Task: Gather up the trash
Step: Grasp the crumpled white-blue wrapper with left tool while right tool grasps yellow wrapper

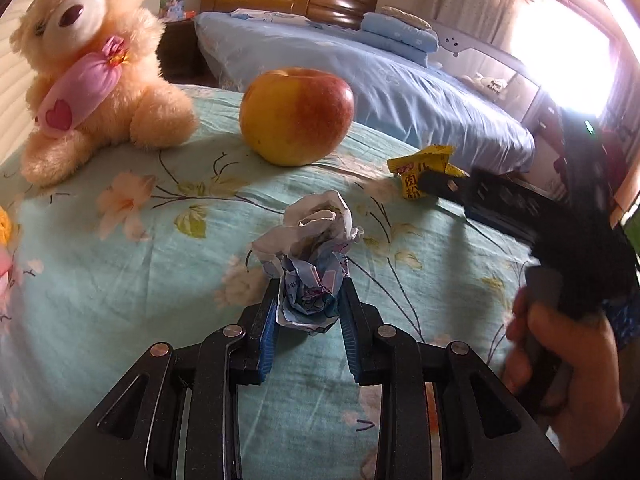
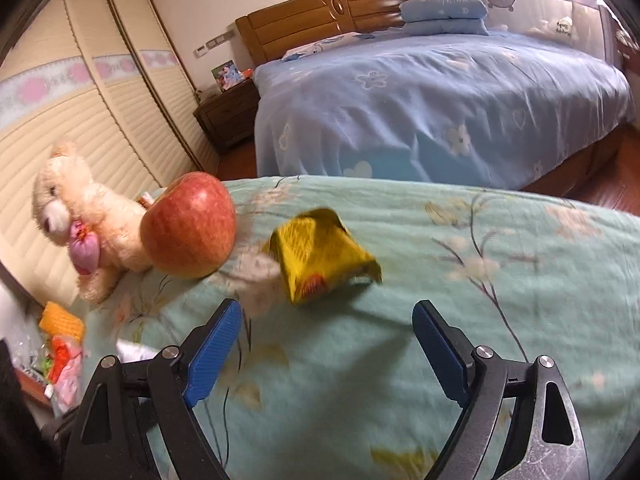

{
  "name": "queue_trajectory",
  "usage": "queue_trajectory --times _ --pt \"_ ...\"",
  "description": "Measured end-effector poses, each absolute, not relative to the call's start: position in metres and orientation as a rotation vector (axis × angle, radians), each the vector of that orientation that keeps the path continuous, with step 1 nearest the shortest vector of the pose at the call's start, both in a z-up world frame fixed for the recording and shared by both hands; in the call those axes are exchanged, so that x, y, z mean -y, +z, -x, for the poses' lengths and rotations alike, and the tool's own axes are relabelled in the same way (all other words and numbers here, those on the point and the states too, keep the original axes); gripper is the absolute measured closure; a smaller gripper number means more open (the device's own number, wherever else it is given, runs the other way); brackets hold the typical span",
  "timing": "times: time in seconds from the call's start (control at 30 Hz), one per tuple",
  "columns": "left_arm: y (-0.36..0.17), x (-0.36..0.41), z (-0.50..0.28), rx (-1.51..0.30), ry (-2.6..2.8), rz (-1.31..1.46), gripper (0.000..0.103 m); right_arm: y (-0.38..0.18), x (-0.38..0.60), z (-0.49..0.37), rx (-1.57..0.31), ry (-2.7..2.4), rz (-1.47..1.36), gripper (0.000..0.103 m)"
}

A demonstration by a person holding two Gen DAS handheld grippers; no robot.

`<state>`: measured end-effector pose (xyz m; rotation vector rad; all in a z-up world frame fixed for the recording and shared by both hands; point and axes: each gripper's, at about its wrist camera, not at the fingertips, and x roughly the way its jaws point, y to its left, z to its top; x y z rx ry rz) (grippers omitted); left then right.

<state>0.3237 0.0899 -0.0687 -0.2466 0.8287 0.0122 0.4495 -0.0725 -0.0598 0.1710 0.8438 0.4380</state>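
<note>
My left gripper (image 1: 309,285) is shut on a crumpled ball of white and blue paper (image 1: 310,256), its blue pads pressing both sides just above the green flowered cloth (image 1: 120,280). A yellow snack wrapper (image 2: 320,254) lies on the cloth ahead of my right gripper (image 2: 328,312), which stands open with nothing between its fingers, a short way before the wrapper. In the left wrist view the same wrapper (image 1: 424,170) lies at the right, with the right gripper's black finger (image 1: 444,184) reaching its near side and a hand (image 1: 560,360) on the handle.
A red and yellow apple (image 1: 296,114) and a cream teddy bear (image 1: 88,64) sit on the cloth behind the trash. Beyond the cloth's far edge stands a bed with a blue cover (image 2: 440,112). A louvred wardrobe (image 2: 80,120) is at the left, with small items (image 2: 64,344) low down.
</note>
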Motion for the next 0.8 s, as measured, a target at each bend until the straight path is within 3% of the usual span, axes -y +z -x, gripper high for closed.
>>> queue_trajectory --times 0.07,0.1,0.17,0.2,0.3,0.47,0.53,0.8 --pt "-0.068 -0.087 -0.323 -0.827 0.008 0.24 0.077 -0.059 0.071 -0.457 -0.842 0.422 -0.176 0.017" --pt "-0.068 -0.088 -0.323 -0.827 0.007 0.24 0.077 -0.059 0.07 -0.459 -0.839 0.411 -0.176 0.022" --pt "-0.067 -0.087 -0.326 -0.826 0.006 0.243 0.077 -0.059 0.07 -0.461 -0.835 0.393 -0.172 0.043" --pt "-0.067 -0.087 -0.326 -0.825 0.006 0.244 0.077 -0.059 0.069 -0.461 -0.838 0.388 -0.17 0.058" --pt "-0.067 -0.086 -0.325 -0.825 0.001 0.233 0.077 -0.058 0.073 -0.454 -0.832 0.376 -0.169 0.076" --pt "-0.066 -0.074 -0.316 -0.844 -0.038 0.222 0.077 -0.057 0.092 -0.42 -0.819 0.376 -0.188 0.078" --pt "-0.065 -0.068 -0.305 -0.848 -0.054 0.224 0.077 -0.061 0.106 -0.402 -0.823 0.376 -0.225 0.086" --pt "-0.063 -0.035 -0.263 -0.871 -0.142 0.251 0.077 -0.055 0.152 -0.33 -0.784 0.359 -0.316 0.089"
